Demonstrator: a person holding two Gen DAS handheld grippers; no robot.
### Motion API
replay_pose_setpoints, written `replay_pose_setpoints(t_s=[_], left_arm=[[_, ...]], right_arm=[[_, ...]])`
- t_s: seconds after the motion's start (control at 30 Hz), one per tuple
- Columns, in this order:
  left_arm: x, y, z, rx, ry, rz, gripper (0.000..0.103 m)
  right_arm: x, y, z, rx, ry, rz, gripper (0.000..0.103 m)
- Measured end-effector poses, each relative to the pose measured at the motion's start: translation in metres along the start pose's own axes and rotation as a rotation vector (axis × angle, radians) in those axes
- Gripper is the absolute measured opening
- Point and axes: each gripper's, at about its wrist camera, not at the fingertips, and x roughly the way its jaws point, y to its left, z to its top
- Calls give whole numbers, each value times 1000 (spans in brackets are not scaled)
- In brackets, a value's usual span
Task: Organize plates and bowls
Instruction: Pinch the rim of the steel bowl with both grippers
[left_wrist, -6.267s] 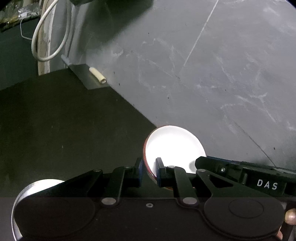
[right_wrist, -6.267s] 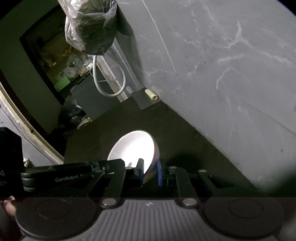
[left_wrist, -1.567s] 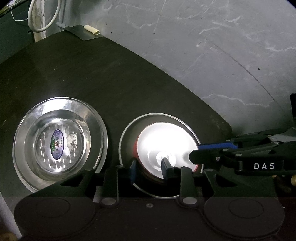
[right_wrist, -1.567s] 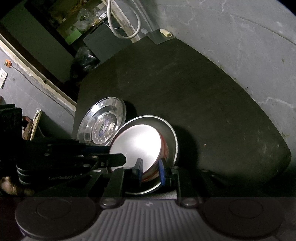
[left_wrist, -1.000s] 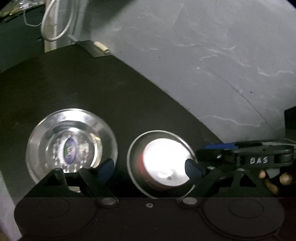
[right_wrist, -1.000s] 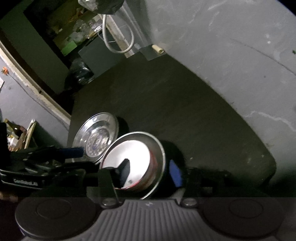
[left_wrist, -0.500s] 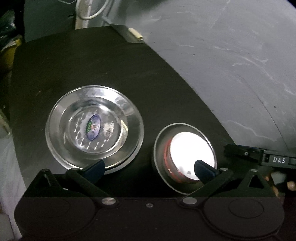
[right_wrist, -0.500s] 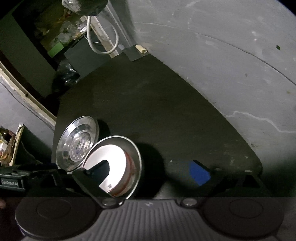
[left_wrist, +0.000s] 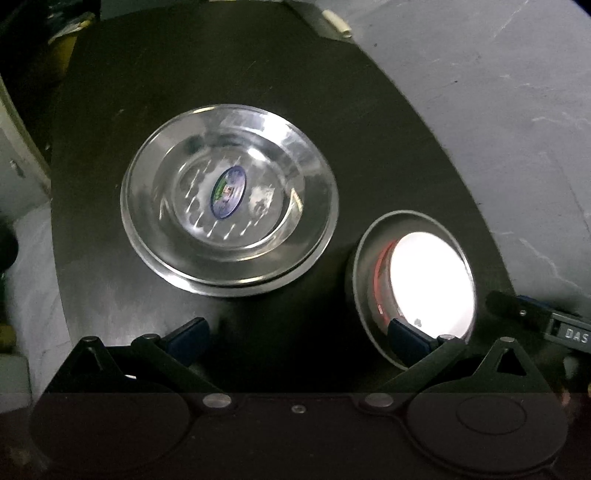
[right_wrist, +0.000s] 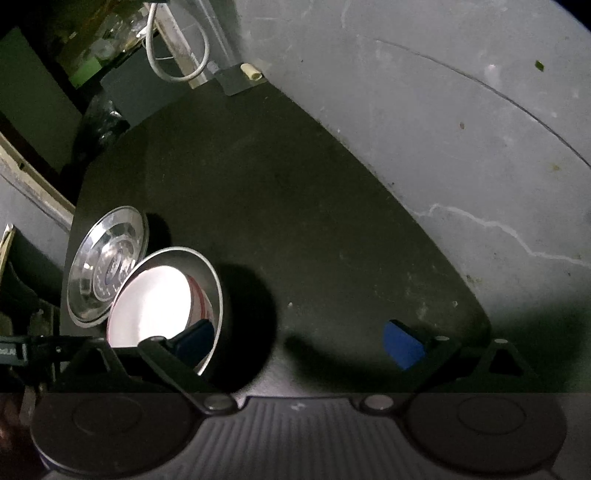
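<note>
beside the wide-open left hand-held gripper (left_wrist: 299, 339), red bowl (left_wrist: 424, 280) nested in steel bowl (left_wrist: 364, 280)

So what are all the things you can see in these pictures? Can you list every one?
steel plates: a nested stack, exact count unclear, shiny silver with a blue oval sticker, on the dark mat
steel bowl: one, grey metal, on the mat beside the plates
red-and-white bowl: one, white inside with a red rim, sitting inside the steel bowl
dark mat: one, black, spread on the floor
floor: grey, scuffed, around the mat
white cable: one, looped, at the far edge
left hand-held gripper: one, black with blue pads, open, empty
right hand-held gripper: one, black with blue pads, opening, nothing between its jaws
</note>
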Motion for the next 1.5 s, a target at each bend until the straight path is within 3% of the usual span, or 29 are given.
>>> replay_pose_setpoints(t_s=[0.6, 1.33, 1.5], left_arm=[[13, -13, -8, -31, -10, 88, 102], [22, -21, -4, -10, 15, 146, 102], [22, -22, -4, -8, 12, 148, 102]], right_arm=[[11, 13, 5, -158, 49, 14, 103], [21, 24, 5, -230, 48, 2, 103], [18, 24, 3, -236, 40, 21, 94]])
